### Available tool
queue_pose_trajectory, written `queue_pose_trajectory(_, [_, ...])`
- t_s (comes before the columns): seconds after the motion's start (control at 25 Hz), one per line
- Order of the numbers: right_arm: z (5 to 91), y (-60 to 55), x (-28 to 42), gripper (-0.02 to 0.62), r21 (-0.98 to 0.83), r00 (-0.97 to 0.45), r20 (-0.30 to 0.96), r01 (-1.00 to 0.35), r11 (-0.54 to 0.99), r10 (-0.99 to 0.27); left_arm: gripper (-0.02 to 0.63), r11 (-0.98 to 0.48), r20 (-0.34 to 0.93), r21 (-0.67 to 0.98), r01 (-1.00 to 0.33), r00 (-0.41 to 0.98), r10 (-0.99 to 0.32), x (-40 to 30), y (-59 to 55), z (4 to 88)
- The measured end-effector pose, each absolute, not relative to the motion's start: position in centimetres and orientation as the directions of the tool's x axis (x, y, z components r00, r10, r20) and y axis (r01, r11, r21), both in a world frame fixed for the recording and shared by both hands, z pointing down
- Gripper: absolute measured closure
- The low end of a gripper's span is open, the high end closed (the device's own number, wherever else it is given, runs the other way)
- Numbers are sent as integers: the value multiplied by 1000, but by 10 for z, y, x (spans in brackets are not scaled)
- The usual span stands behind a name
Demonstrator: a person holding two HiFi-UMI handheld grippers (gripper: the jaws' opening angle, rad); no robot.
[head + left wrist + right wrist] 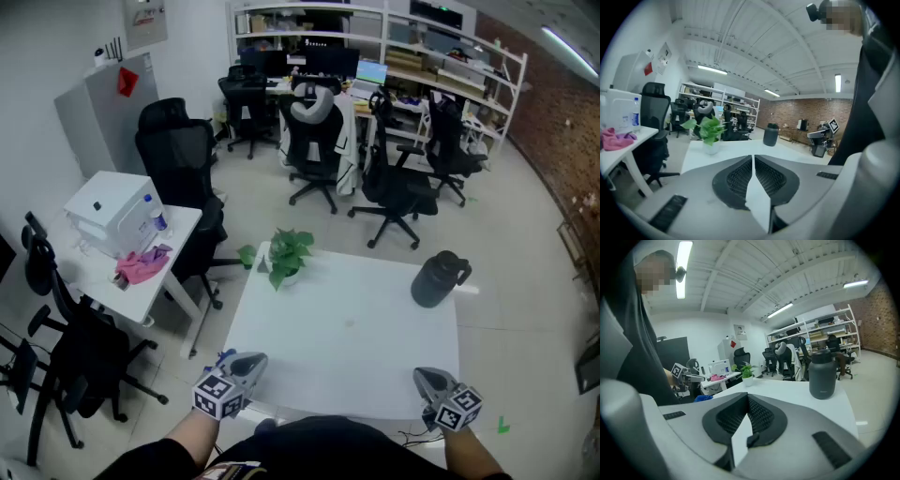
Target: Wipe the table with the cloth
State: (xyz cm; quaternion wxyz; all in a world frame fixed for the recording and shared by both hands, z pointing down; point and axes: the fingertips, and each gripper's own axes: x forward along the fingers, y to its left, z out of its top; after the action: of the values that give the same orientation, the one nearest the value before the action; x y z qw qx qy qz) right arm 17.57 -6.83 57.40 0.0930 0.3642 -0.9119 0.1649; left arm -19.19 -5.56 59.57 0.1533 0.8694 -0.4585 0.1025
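Note:
The white table (347, 328) lies in front of me. My left gripper (246, 364) hovers at its near left corner, jaws shut with nothing between them (753, 157). My right gripper (429, 380) is at the near right corner, also shut and empty (747, 395). A small blue cloth-like thing (703, 398) shows just below the left gripper at the table's near left edge (225, 355), mostly hidden. A pink cloth (141, 264) lies on the small white side table (178, 225) to the left, far from both grippers.
A potted green plant (286, 253) stands at the table's far left corner and a dark jug (438, 278) at its far right. A white box and a bottle (155, 214) share the side table. Black office chairs (178, 155) surround the tables.

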Motion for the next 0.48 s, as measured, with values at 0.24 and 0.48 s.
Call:
queue_pose_trajectory(0.24, [579,-79,168,582,-221,-712,302,-700,680,-635,503,-394,436,50,-918,374,-818,-301,-81,616])
queue_pose_trajectory(0.48, [578,-81,162,583,-217,-711,330,-698,683,-621,374,-503,671,-15,-864,365,-646,-320,-55,684])
